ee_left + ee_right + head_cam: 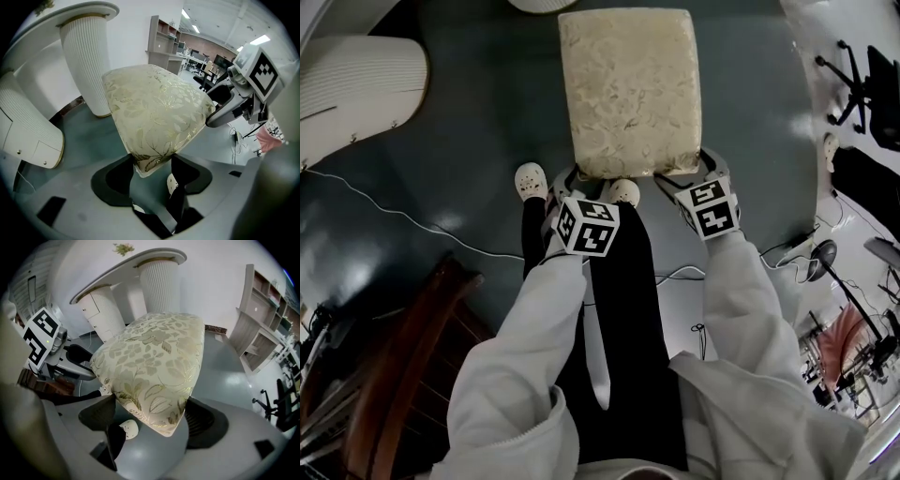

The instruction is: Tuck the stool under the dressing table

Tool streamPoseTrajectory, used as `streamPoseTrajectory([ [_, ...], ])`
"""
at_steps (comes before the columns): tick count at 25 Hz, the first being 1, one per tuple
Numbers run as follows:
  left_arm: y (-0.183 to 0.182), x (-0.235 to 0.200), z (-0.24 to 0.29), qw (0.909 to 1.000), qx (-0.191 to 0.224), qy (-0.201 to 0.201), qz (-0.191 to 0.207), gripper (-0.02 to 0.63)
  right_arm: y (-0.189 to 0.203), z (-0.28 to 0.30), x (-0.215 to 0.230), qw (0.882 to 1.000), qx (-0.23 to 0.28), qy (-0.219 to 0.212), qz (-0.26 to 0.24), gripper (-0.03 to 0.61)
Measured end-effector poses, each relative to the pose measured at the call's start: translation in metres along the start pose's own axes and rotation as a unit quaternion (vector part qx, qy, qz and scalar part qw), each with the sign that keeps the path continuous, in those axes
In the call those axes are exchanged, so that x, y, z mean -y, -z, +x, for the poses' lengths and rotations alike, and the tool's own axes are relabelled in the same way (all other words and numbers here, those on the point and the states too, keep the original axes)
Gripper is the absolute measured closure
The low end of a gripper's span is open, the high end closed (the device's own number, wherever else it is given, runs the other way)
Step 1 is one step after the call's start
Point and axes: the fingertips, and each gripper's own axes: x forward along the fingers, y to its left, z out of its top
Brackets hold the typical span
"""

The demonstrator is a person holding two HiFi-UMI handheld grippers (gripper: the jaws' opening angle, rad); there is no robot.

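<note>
- Closest in, I reckon the grip is the weak point. Each pair of tongs has only a soft corner of the stool's (628,89) cushion, and the padding could squash and slide free under a hard push or lift.
- The person's shoes (531,180) stand just beside the stool's near edge, so a step forward might kick a leg I cannot see.
- Further out, an uneven shove from the two sides would likely swing the stool on the floor (478,141), and it would go in crooked.
- Farthest, the fluted pedestal (86,65) of the dressing table (126,263) stands beyond the stool, on the left. A skewed run could knock the stool against it.
- The stool itself sits out in the open, on the near side of the dressing table and not yet under it.
- The left tongs (150,164) stand fairly wide, both jaws pressed against the near left corner of the cushion.
- The right tongs (152,416) are spread much the same, clamped on the near right corner.
</note>
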Motion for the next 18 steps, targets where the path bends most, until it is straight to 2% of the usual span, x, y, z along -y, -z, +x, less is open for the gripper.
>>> streamPoseTrajectory([
  [6,-0.002,0.004,0.000,0.9995,0.007,-0.026,-0.017,0.367,0.001,0.003,0.004,1.000,-0.002,0.005,-0.019,0.077],
  [18,-0.002,0.000,0.001,0.9948,0.006,-0.054,-0.087,0.367,-0.025,0.016,0.013,0.995,-0.018,-0.018,-0.099,0.077],
])
